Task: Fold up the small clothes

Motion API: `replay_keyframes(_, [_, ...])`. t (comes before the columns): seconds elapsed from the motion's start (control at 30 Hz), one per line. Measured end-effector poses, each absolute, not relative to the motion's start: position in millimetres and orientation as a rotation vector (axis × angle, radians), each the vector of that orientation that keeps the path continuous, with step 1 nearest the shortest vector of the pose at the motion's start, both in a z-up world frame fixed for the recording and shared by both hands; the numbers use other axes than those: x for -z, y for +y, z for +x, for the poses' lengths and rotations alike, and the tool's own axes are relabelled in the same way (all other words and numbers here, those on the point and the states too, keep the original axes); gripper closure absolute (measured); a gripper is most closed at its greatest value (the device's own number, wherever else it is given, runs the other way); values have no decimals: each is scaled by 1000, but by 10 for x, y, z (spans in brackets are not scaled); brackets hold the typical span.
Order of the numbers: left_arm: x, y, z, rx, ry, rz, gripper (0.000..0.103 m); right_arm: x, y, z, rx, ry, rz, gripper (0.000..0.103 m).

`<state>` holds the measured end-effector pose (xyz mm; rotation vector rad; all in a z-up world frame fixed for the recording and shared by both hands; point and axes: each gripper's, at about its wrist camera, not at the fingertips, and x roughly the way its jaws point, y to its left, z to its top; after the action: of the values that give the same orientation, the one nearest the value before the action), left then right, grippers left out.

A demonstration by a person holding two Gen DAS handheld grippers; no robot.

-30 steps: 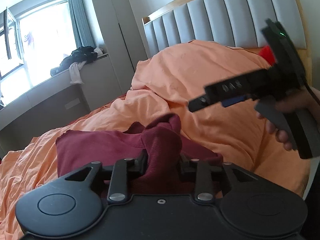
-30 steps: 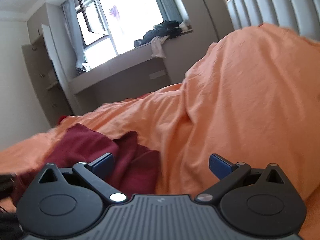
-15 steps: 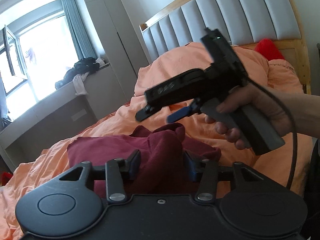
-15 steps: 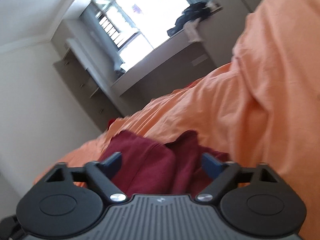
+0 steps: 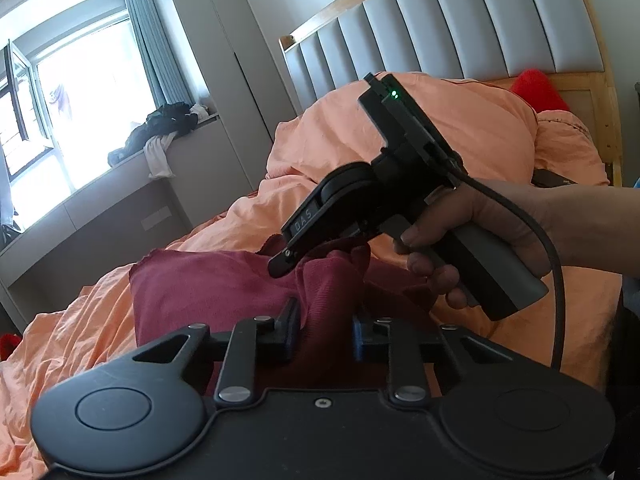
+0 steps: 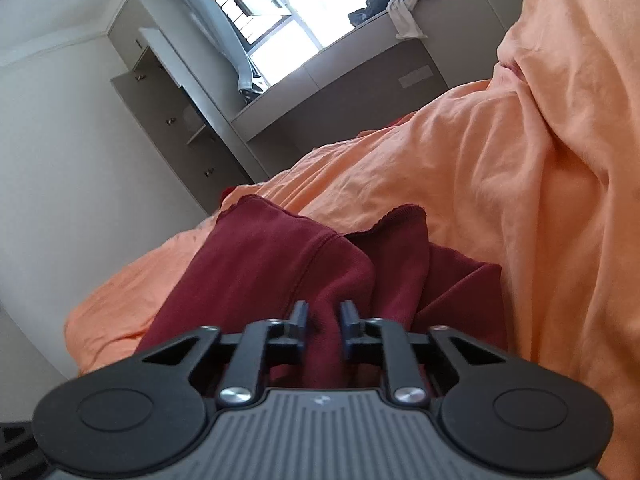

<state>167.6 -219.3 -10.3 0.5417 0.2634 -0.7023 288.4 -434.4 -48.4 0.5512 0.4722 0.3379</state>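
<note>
A dark red garment [image 5: 208, 284] lies bunched on the orange bedding [image 5: 400, 128]. My left gripper [image 5: 326, 320] is shut on a raised fold of it, lifted off the bed. My right gripper [image 6: 323, 326] is shut on another bunch of the same garment [image 6: 280, 256]. In the left wrist view the right gripper [image 5: 320, 252] comes in from the right, held by a hand, with its tips down in the cloth just beyond my left fingers. The garment's far hem lies loose toward the window side.
A rumpled orange duvet [image 6: 500, 168] mounds up toward the grey padded headboard [image 5: 460, 32]. A red cushion [image 5: 538, 90] sits by the headboard. A window ledge with a pile of dark clothes [image 5: 160, 128] runs along the left wall. Drawers [image 6: 188, 120] stand beyond the bed.
The right gripper swung in from the right, came down onto the garment and closed on it. The left gripper kept its hold on the fold.
</note>
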Motion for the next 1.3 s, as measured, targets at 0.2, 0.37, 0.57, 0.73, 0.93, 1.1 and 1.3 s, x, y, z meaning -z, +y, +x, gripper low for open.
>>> replay_keyframes(0.2, [74,-2198,1696,705,270,523,80,318,-4313,2728,-299,384,471,97])
replay_keyframes(0.37, [49,-2265,1712,717,273,490,84,148,-4384,2543,-262,296,435,97])
replay_keyframes(0.57, [62,-2411,1689,753,273,485,85,72,-4524,2435,-211,275,430,97])
replay_keyframes(0.73, [146,-2524,1689,780,295,497,85,100,-4578,2373,-170,301,420,97])
replay_keyframes(0.93, [248,-2584,1706,793,328,507,85,175,-4572,2370,-136,353,399,97])
replay_keyframes(1.1, [247,-2565,1734,797,346,498,84,220,-4572,2391,-126,380,398,97])
replay_keyframes(1.3, [233,-2546,1759,807,371,469,80,233,-4560,2385,-125,388,390,97])
